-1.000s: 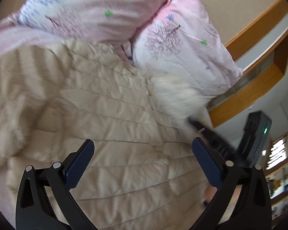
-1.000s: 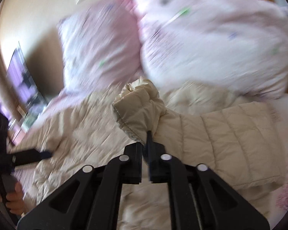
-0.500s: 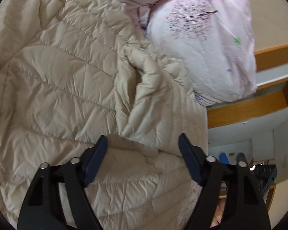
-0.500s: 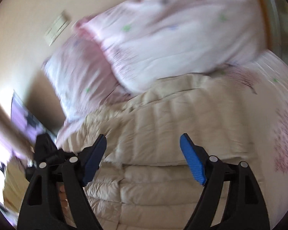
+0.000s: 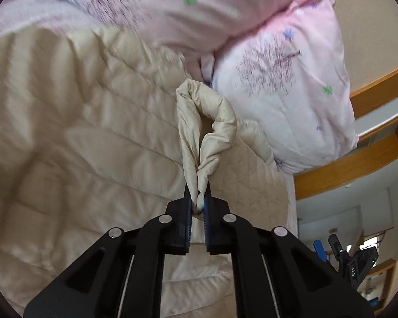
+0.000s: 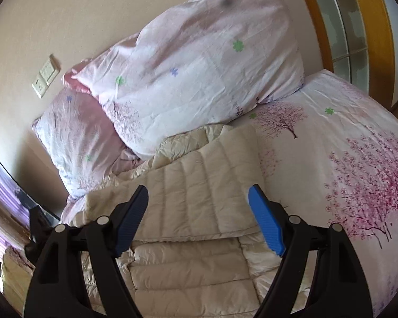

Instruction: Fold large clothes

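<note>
Clearly, a cuff of the soft, light cream jacket (image 5: 207, 132), spread on the bed (image 6: 345, 137), was clamped by the left gripper (image 5: 198, 206); the right gripper (image 6: 199, 220) was held apart above a fold toward 12 o'clock.

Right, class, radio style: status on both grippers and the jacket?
Left gripper shut on cream quilted jacket, pinching a bunched edge. Right gripper open, above the jacket. Pink pillows butt against the jacket's far edge.
</note>
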